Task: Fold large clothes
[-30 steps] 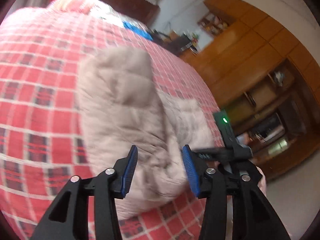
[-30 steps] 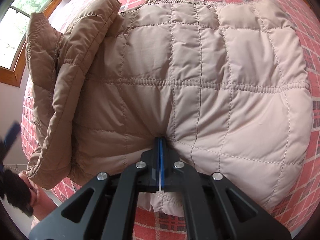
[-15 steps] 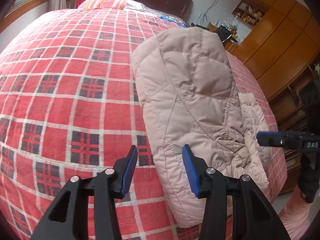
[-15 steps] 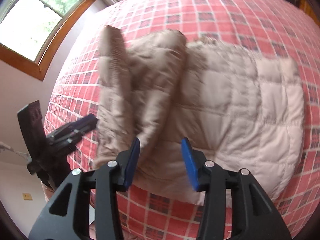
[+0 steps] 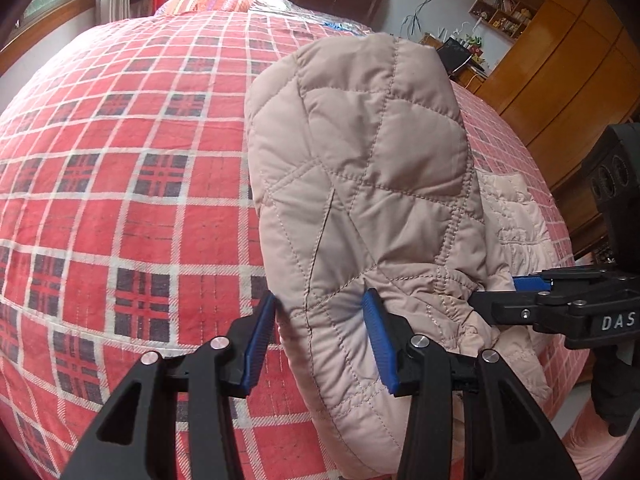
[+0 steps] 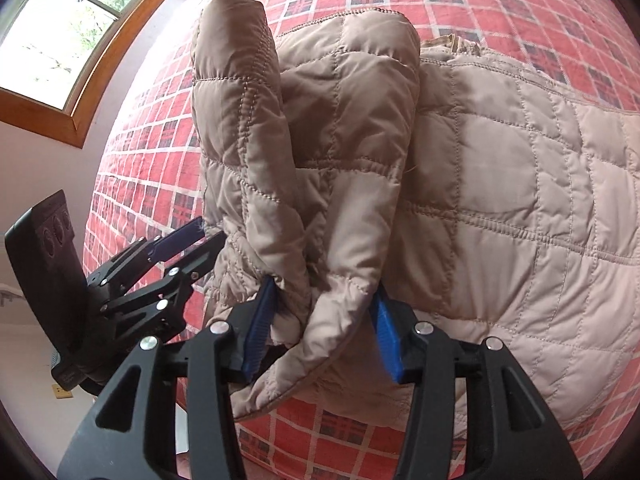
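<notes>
The beige quilted jacket (image 6: 500, 184) lies on my red plaid bedspread (image 5: 120, 168), its sleeves folded over the body. My left gripper (image 5: 320, 340) and right gripper (image 6: 326, 332) both stand spread around sleeve ends, unclamped. Wooden cabinets (image 5: 560, 80) rise beyond, window (image 6: 60, 32) left.

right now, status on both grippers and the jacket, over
Left gripper open around beige quilted jacket edge. Right gripper open around bunched sleeve cuffs. Jacket on red plaid bedspread. Nothing in the way.
</notes>
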